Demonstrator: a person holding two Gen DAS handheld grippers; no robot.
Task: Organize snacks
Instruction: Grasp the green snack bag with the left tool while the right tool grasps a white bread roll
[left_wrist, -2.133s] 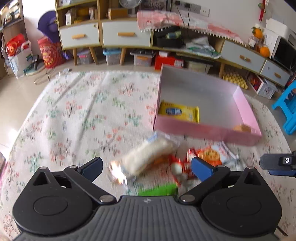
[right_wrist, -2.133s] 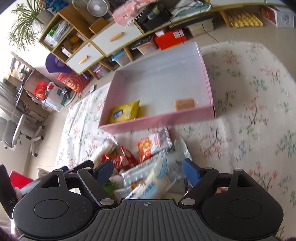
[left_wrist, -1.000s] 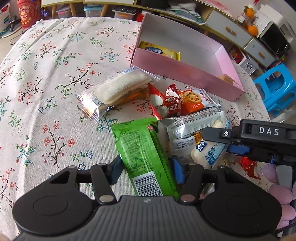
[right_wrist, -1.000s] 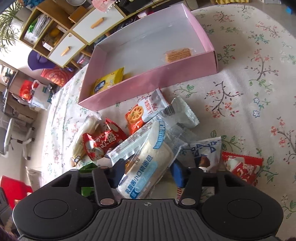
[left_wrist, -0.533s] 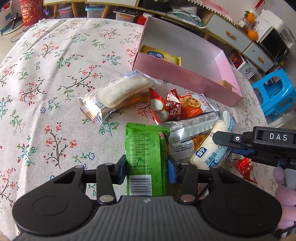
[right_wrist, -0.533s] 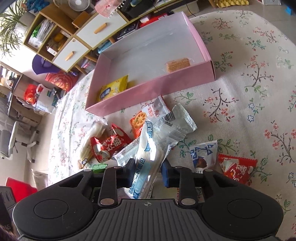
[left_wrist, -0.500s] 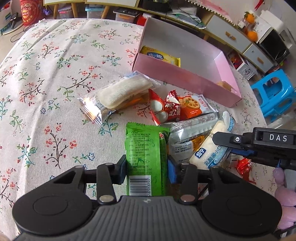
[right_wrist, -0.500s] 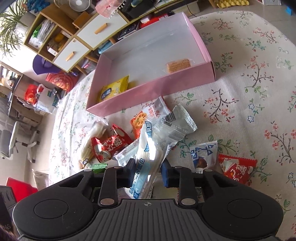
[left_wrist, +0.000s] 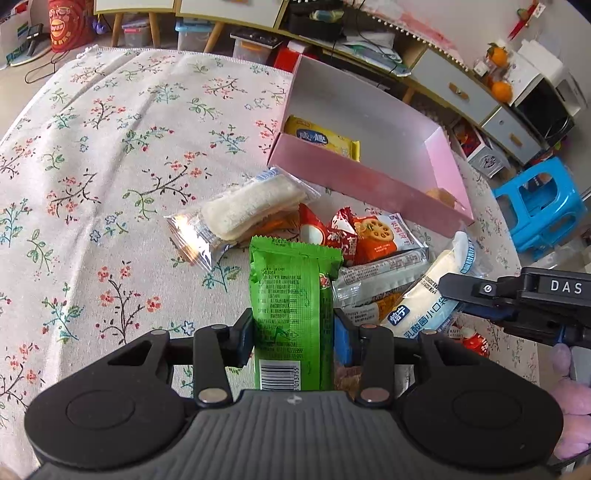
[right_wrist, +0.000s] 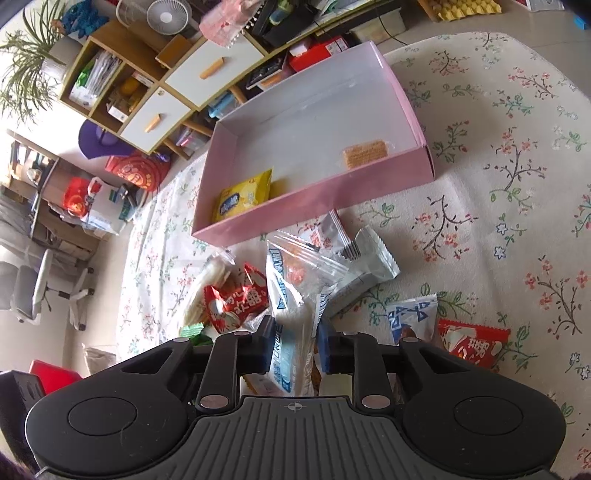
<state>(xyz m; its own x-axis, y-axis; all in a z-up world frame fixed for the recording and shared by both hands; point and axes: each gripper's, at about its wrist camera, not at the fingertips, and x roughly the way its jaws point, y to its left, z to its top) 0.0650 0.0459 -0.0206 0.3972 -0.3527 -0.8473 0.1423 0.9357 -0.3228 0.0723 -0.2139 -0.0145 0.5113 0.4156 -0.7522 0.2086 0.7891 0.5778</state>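
Note:
My left gripper is shut on a green snack pack and holds it above the pile. My right gripper is shut on a clear bread pack with blue print, which also shows in the left wrist view. The pink box lies beyond the pile; it also shows in the right wrist view. It holds a yellow pack and a wafer. Loose on the cloth are a white bread pack, red packs and an orange cracker pack.
The floral tablecloth covers a round table. More packs lie to the right: a blue-white one and a red one. A blue stool stands past the table's right edge. Shelves and drawers line the wall.
Both grippers closed on their packs about a second ago. Since then both have lifted a little, raising the green pack and the bread pack off the pile.

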